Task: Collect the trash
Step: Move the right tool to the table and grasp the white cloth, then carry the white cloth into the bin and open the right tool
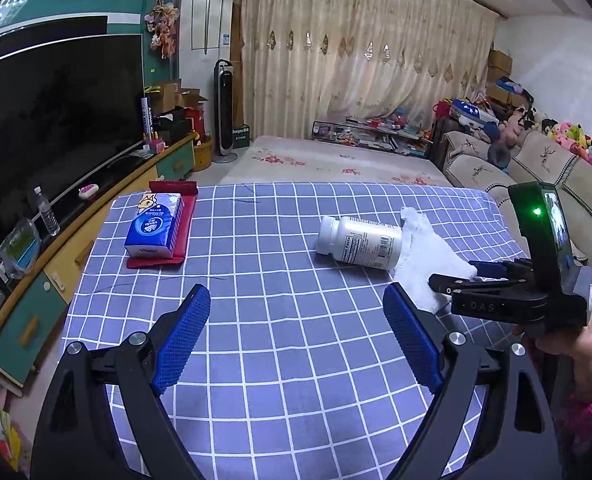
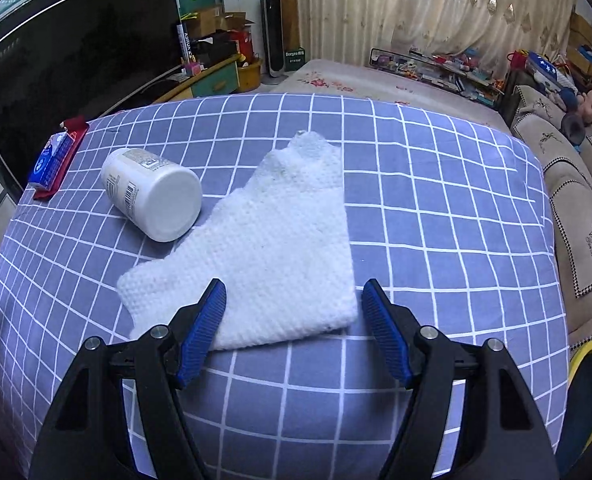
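Nearest the lens, the left gripper [image 1: 296,332] is held with its jaws spread wide and nothing between them, hovering over the near middle of the checked table [image 1: 288,400]; it is judged to be kept ready rather than committed to any item. Toward the far left corner a tissue pack [image 1: 154,226] is laid on a red wrapper [image 1: 186,226], the pack showing a cartoon figure and blue print too small to be read. Near the middle of the table a white bottle [image 1: 359,242] is left on its side, cap toward the left; a barcode and a facts panel are seen on its label, the wording not legible. Just right of it, partly tucked under the bottle's base, a crumpled white paper towel [image 2: 264,240] is spread flat, most likely the trash to be collected first. The right gripper [image 2: 294,332] is poised with open jaws straddling the towel's near edge, nothing pinched yet, presumably lined up for a pinch there. On its body the letters "DAS" are made out
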Demonstrator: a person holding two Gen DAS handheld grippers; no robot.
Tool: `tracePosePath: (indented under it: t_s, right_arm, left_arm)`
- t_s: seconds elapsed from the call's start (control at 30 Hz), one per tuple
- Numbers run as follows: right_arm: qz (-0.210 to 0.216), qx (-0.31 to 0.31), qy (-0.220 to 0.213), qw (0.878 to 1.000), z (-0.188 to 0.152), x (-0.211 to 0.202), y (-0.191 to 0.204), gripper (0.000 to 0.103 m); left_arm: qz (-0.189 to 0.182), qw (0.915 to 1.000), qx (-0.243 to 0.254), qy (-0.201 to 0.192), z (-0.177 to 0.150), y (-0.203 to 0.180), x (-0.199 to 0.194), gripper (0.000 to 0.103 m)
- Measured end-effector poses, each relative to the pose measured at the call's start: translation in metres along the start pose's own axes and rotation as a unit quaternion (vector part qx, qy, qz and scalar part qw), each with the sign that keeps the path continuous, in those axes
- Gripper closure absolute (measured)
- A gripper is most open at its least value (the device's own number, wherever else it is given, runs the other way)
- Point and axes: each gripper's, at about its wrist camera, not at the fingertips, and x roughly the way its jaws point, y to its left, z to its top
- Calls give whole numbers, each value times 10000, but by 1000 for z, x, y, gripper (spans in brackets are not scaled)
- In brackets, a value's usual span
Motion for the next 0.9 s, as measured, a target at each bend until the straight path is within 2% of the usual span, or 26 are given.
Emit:
tracePosePath:
  t_s: [0.1,0.2,0.27,0.33,0.53,0.67,0.8,0.9]
  right_arm:
    - [7,-36,-1,10000,0,0,2,41]
    - [73,-62,3,10000,-1,-3,6,58]
    - [152,-76,8,9999,0,-4,11,83]
    - [275,-59,45,9996,-1,-5,14,94]
    - [415,60,-33,9991,-10,-23,12,96]
    - [401,133,-297,9987,-21,-56,-3,96]
    - [219,425,-567,9972,-41,-94,-43,96]
    - [-205,827,-737,9936,-67,-125,-93,96]
  left_arm:
    - [-24,10000,6,44,-1,-1,2,16]
    - [-32,10000,10,72,-1,-2,4,16]
    - [-32,10000,18,82,-2,-3,4,16]
    - [-35,9999,32,91,-2,-4,4,16]
    - [-55,9999,74,133,-4,-7,7,16]
    - [-78,9998,126,166,-5,-9,9,16]
    - [-92,9995,182,247,-8,-12,14,16]
    - [-162,9992,161,316,-9,-13,17,16]
